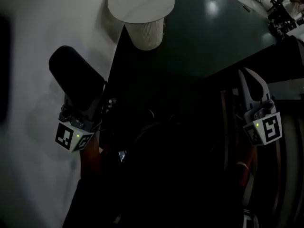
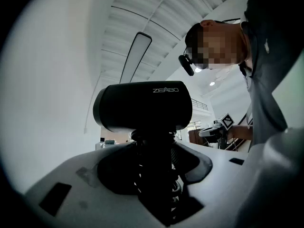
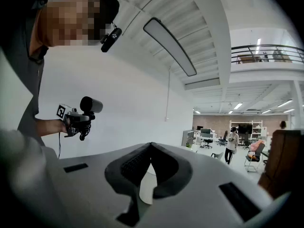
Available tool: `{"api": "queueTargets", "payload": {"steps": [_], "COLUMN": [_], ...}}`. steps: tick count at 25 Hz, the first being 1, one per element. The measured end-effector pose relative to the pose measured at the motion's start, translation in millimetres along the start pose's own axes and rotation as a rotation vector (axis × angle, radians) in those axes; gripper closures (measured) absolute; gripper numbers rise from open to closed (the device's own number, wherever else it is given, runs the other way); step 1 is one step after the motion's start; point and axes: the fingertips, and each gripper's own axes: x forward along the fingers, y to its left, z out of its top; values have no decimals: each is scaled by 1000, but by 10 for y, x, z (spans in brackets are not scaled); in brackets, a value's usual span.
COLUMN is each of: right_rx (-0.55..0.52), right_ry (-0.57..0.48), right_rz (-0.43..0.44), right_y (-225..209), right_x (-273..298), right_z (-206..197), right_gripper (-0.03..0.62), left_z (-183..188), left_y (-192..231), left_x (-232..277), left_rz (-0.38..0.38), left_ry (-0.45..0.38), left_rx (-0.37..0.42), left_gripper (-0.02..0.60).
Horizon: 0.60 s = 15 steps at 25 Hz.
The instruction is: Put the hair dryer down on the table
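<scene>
We see the left gripper (image 2: 154,151) clamped on the handle of the black hair dryer (image 2: 142,106), which holds its jaws fairly wide apart. The barrel lies crosswise just beyond the jaw tips, off the dark table (image 1: 213,32). The right gripper (image 3: 151,148) is empty: its jaw tips meet, with nothing between them.

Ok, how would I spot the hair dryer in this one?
Start at the dark table that fills the head view's upper right. Just left of its edge, the left gripper clamps the hair dryer by its handle. It is the stubby black barrel, unlike the white ribbed cylinder at the table's corner.
</scene>
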Motion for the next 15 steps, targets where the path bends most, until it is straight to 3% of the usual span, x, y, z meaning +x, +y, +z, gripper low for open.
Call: {"api": "queueTargets", "payload": {"steps": [15], "right_rx": [22], "right_ry": [3], "right_rz": [4], "right_y": [-16], "right_x": [-2], "right_z": [-53], "right_gripper": [588], "left_z": [-147], "left_y": [76], "left_x": [-43], "left_rz": [27], "left_ry": [8], "left_rx": [-27], "left_gripper": [377]}}
